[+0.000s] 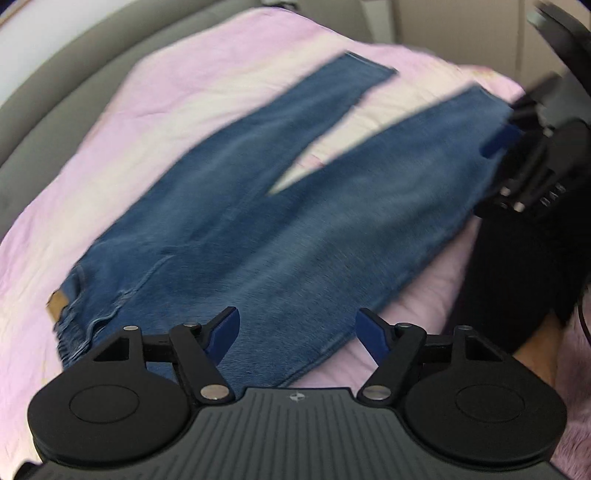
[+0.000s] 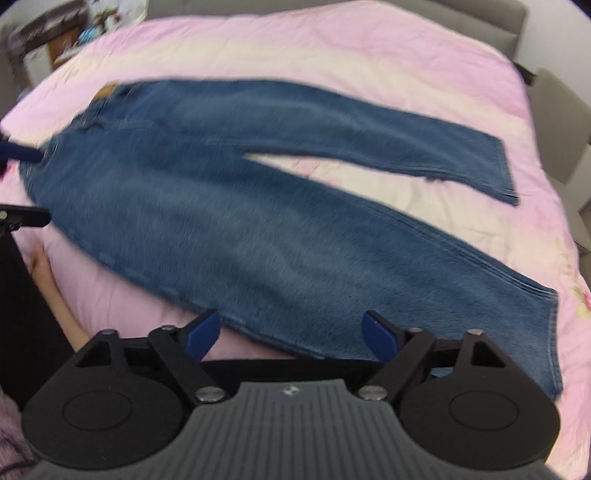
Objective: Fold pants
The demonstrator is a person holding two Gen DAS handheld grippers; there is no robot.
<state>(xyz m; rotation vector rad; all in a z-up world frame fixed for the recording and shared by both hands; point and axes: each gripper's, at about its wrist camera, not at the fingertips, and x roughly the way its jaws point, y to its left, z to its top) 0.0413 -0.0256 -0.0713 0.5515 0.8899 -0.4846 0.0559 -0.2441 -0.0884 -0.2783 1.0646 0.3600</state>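
Note:
Blue jeans (image 1: pixel 280 206) lie flat on a pink bedspread (image 1: pixel 155 96), legs spread in a V. In the left wrist view my left gripper (image 1: pixel 297 332) hovers open over the waist end, near the hip edge; no cloth sits between its blue pads. The right gripper (image 1: pixel 498 142) shows at the right edge there, by the near leg's hem. In the right wrist view my right gripper (image 2: pixel 290 334) stands open above the lower edge of the near leg of the jeans (image 2: pixel 258 206), nothing pinched. The left gripper's blue fingertip (image 2: pixel 20 152) peeks in at the waistband.
The bedspread (image 2: pixel 332 48) covers a bed with a grey padded frame (image 2: pixel 561 122). Cluttered furniture (image 2: pixel 55 33) stands past the far left corner. A dark sleeve (image 1: pixel 517 266) and a bare forearm (image 2: pixel 55 291) cross the near side of the bed.

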